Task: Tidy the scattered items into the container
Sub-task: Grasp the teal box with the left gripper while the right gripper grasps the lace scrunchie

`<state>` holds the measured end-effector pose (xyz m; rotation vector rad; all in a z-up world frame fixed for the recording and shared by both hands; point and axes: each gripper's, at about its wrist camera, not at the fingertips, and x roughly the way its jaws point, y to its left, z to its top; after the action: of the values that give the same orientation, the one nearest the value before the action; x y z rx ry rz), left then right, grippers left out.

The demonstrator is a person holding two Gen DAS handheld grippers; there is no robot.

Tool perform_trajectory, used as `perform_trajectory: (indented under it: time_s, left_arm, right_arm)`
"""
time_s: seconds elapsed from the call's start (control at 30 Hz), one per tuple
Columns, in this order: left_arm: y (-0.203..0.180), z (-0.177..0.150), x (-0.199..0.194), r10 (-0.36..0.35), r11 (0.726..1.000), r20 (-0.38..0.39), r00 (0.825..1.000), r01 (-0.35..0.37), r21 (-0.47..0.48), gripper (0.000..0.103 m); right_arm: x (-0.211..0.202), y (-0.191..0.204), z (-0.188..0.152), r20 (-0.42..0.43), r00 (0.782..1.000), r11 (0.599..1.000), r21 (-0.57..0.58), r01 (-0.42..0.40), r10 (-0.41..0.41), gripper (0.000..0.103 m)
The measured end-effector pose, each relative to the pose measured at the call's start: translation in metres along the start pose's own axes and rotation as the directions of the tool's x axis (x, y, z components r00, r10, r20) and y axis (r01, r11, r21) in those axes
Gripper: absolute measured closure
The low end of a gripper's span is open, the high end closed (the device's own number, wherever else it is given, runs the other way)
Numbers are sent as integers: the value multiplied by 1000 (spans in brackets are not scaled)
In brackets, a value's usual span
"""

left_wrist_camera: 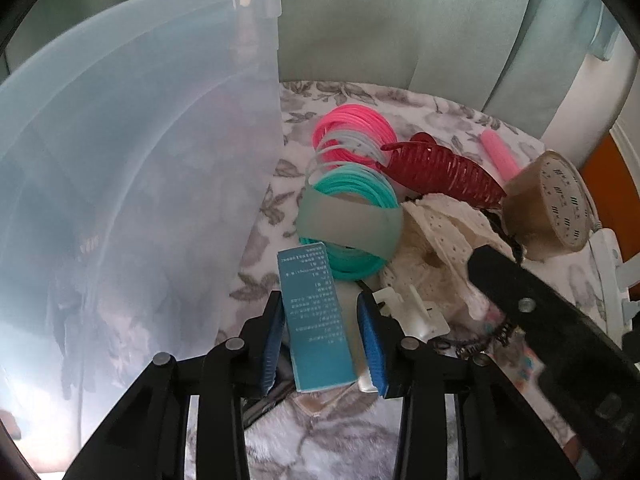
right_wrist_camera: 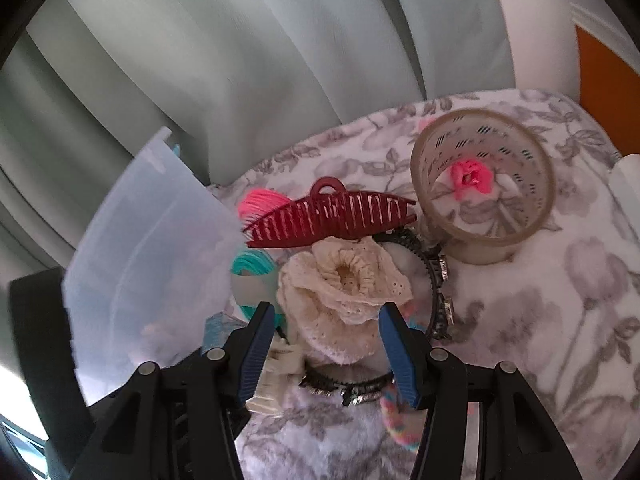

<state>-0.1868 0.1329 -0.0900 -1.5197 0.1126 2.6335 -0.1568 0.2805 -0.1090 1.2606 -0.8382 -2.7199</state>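
A translucent blue container (left_wrist_camera: 132,184) stands at the left in the left wrist view. My left gripper (left_wrist_camera: 320,298) is shut on a teal box (left_wrist_camera: 316,320) with printed text, its blue pads against the box's two long sides. In the right wrist view my right gripper (right_wrist_camera: 326,309) is open around the near part of a cream lace scrunchie (right_wrist_camera: 344,284); neither pad presses on it. A dark red hair claw (right_wrist_camera: 328,216), a coil of pink and teal rings (left_wrist_camera: 352,184) and a roll of tape (right_wrist_camera: 484,192) lie beyond.
All lies on a grey floral blanket (right_wrist_camera: 560,320) before pale green upholstery (right_wrist_camera: 240,60). A black studded headband (right_wrist_camera: 438,292), a white plastic clip (left_wrist_camera: 416,312) and a pastel braided band (right_wrist_camera: 400,420) sit near my fingers. The container's corner (right_wrist_camera: 160,240) is left of the right gripper.
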Motion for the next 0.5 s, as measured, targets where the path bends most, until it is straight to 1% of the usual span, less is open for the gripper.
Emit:
perform_trajectory:
  time_s: [0.1,0.17,0.27,0.47,0.5]
  left_arm:
    - [3,3,2,-1,1000,18,1000,1,-3,65]
    - [5,7,3,-15,1000,26,1000,15,-5,65]
    - [5,11,2,-11,1000,49,999,10,12,65]
    - [4,11,3,-6,1000,74,997,4,27,63]
    - [4,11,3,-8,1000,74,997,6,28,63]
  right_arm:
    - [11,-3,1,-14,1000,1000,1,2,-2,45]
    - [17,-5,2,-21,1000,1000,6,1,-1,45]
    - [25,-9,2,-25,1000,1000,20,-6,6,45]
    - [30,-10,1,-9,1000,1000,19,-4,5,45]
    - [29,-10,0,-5,1000,1000,20,-3,3,47]
